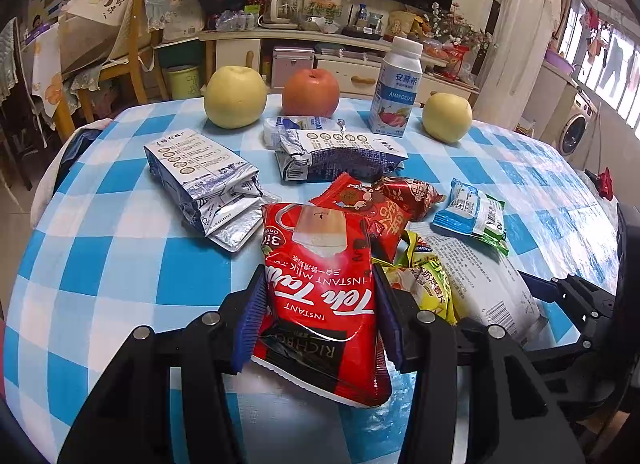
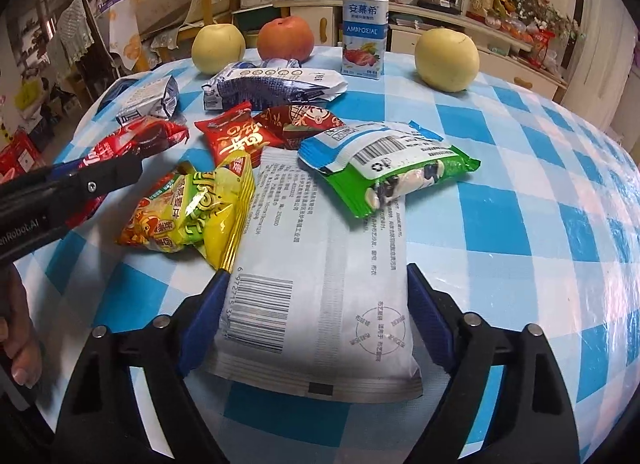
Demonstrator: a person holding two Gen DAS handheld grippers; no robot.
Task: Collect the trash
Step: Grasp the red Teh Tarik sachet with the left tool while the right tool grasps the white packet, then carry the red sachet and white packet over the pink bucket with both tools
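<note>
The left gripper (image 1: 320, 304) has its blue pads pressed against both sides of a red tea packet (image 1: 320, 284), pinching it; the packet is crumpled, its far end reaching over the pile of wrappers on the checked tablecloth (image 1: 120, 244); the right gripper (image 2: 314, 304) stands wide apart around a long white packet (image 2: 320, 264) lying flat, the left pad touching its edge, the right pad just beside it; whether it grips is unclear; a yellow snack bag (image 2: 192, 215) lies just left of the white packet, a green and blue wrapper (image 2: 384, 167) overlaps its far end; beyond sit red wrappers (image 2: 236, 135), torn milk cartons (image 2: 272, 83), three pieces of fruit and a yogurt bottle (image 2: 364, 23).
</note>
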